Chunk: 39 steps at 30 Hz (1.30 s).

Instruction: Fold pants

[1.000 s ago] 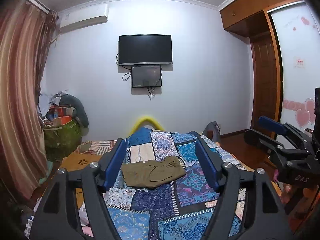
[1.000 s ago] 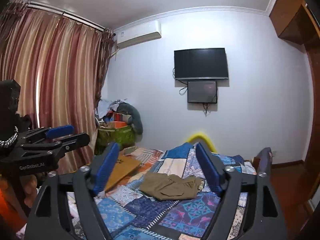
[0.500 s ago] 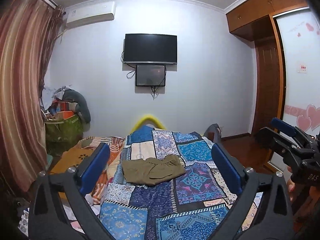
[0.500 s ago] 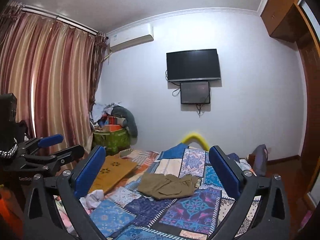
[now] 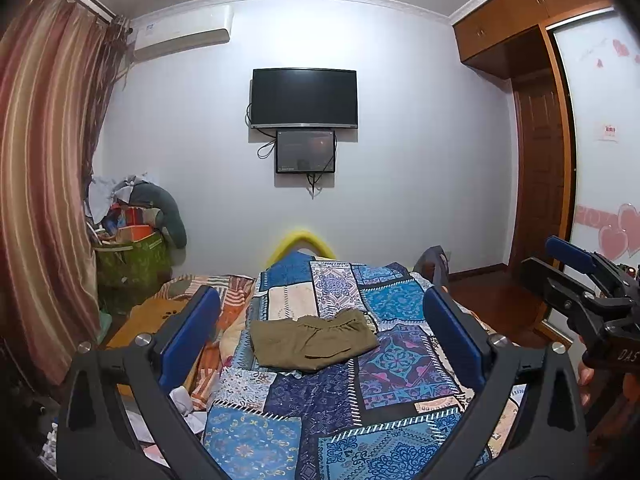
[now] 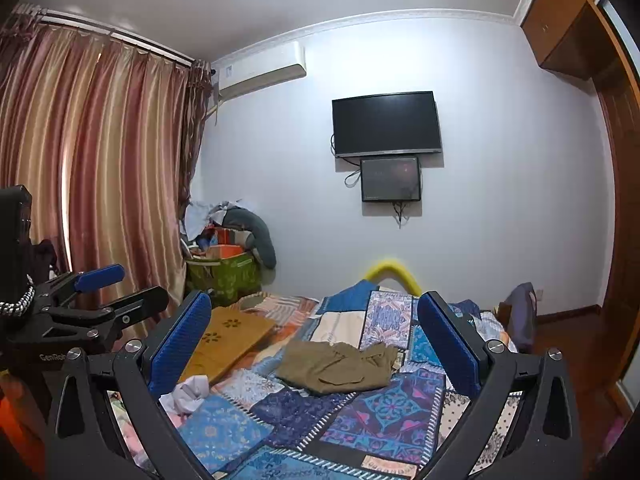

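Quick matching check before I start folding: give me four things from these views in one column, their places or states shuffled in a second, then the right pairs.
Things:
1. olive-green crumpled pants
2. black flat-screen television
3. left hand-held gripper
4. mustard-yellow flat cushion with flower prints

Places or states:
A. mounted on the white wall
B. open, holding nothing
C. lying loose on the blue patchwork quilt
D. at the bed's curtain side, beside the quilt

Pairs: 1-C, 2-A, 3-B, 4-D
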{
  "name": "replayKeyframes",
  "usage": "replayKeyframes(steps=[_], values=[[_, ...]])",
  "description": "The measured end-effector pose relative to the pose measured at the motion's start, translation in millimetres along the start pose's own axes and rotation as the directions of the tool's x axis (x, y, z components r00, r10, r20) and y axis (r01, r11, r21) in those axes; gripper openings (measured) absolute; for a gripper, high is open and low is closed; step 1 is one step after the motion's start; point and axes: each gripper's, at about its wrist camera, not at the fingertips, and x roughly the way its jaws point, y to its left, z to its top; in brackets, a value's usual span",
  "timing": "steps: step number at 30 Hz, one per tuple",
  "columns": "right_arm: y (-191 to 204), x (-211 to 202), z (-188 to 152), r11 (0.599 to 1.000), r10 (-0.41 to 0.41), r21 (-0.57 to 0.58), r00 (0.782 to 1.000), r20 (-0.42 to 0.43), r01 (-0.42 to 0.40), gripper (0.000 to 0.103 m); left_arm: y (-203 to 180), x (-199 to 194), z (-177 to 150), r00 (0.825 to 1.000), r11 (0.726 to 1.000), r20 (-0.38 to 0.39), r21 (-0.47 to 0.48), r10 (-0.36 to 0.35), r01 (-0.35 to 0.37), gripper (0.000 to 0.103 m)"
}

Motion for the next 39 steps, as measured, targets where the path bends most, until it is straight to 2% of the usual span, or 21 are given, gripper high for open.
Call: replayKeyframes(steps=[39], values=[[-8.9, -0.2, -1.9, 1.0, -0.013, 0.026, 0.999, -0.03, 0.014, 0.103, -4.9, 8.9, 0.3, 0.998, 0.998, -0.022, 0.012, -0.06, 0.06, 0.103]])
